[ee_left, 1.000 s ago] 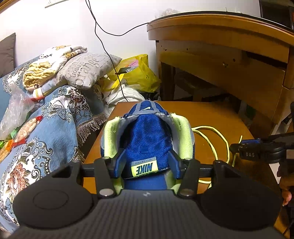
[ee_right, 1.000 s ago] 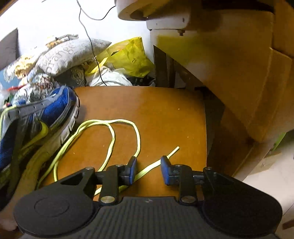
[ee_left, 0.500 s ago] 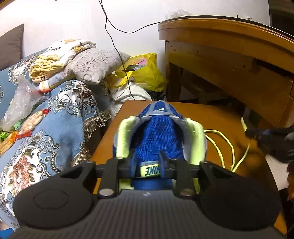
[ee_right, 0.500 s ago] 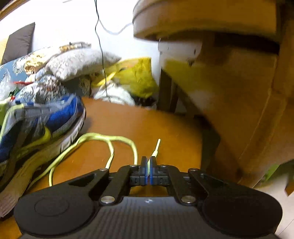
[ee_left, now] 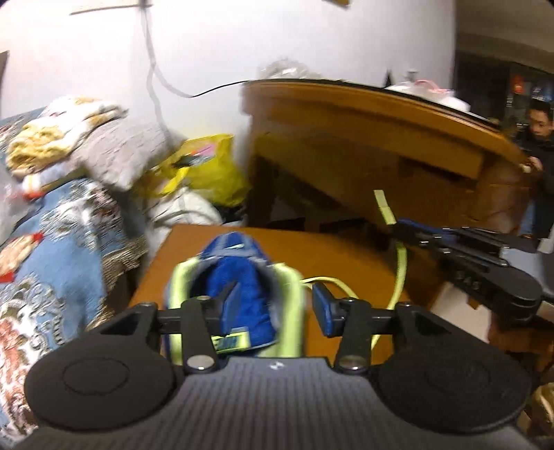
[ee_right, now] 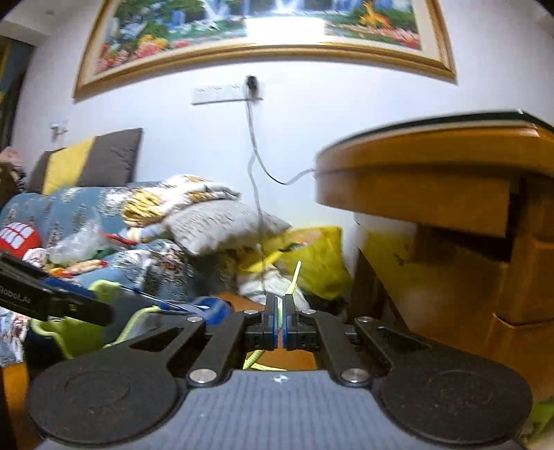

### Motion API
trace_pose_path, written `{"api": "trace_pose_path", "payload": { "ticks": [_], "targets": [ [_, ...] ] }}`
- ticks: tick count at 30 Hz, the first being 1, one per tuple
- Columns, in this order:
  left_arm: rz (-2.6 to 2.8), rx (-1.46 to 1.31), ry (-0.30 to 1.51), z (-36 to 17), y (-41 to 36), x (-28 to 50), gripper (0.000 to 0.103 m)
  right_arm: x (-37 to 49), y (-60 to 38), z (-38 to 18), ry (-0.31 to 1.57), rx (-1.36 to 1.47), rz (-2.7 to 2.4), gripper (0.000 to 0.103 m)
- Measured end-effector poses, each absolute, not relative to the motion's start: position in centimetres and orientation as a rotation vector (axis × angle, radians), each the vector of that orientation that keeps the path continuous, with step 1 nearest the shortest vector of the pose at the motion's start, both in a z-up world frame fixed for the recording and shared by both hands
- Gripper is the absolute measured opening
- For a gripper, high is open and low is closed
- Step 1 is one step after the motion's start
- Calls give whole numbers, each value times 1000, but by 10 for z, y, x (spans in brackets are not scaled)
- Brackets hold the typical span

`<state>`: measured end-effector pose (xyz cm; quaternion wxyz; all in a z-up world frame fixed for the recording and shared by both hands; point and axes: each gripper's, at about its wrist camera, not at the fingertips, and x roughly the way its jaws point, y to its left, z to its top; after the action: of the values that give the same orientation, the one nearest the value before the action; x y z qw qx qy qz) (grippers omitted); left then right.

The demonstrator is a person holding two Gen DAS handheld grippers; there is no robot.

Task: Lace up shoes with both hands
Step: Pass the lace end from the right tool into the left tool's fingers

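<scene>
— Where is the shoe [ee_left: 242, 294] right now?

— It sits on the low wooden table [ee_left: 339, 256], toe pointing away from me, heel toward my left claw [ee_left: 275, 308]; it is blue with yellow-green edges, and its tongue stands up with the label near my fingers; the picture is blurred, so I read no finer detail.

— And that left claw — is it gripping anything?

— No; its jaws have just been opening and now stand apart, one finger [ee_left: 230, 301] in front of the tongue, the other off to the side beyond the shoe's edge; the pads press on nothing that I can see.

— What about your right claw [ee_right: 279, 322]?

— Its jaws are pressed together on the lace [ee_right: 292, 280]; a short yellow-green end pokes up past the fingertips, and the rest hangs down behind the fingers; from the left camera I see that claw [ee_left: 398, 226] lifted above the table's far side, the lace [ee_left: 400, 273] dropping from it in a curve toward the shoe.

— Is the lace threaded through the shoe?

— I cannot tell; where it meets the shoe is hidden behind my left fingers.

— What else is around?

— A sofa [ee_left: 52, 242] with a blue patterned cover and a grey pillow [ee_right: 221, 225], a yellow bag [ee_left: 214, 173] by the wall, a bigger wooden table [ee_left: 381, 117], a framed painting [ee_right: 263, 31]; a person [ee_left: 540, 145] stands at the far right.
</scene>
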<state>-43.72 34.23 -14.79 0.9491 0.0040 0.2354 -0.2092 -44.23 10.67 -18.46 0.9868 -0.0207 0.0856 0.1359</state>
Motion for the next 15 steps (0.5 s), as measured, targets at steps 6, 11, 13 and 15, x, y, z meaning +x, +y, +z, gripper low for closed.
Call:
{"api": "trace_pose_path", "payload": {
  "ticks": [6,11,13,15],
  "targets": [
    [-538,112,443,-155,307,-451,48,-455,98,-182,156,78,427,1],
    [-582,166,445,-162,286,-450,48,-467,91,-175,134,131,511,1],
    [-597,163,450,-164,282,-448,48,-471,89,-173,128,146,531,1],
    [-608,158,457,-166,279,-445,47,-473,86,-170,128,160,553,1]
  ]
}}
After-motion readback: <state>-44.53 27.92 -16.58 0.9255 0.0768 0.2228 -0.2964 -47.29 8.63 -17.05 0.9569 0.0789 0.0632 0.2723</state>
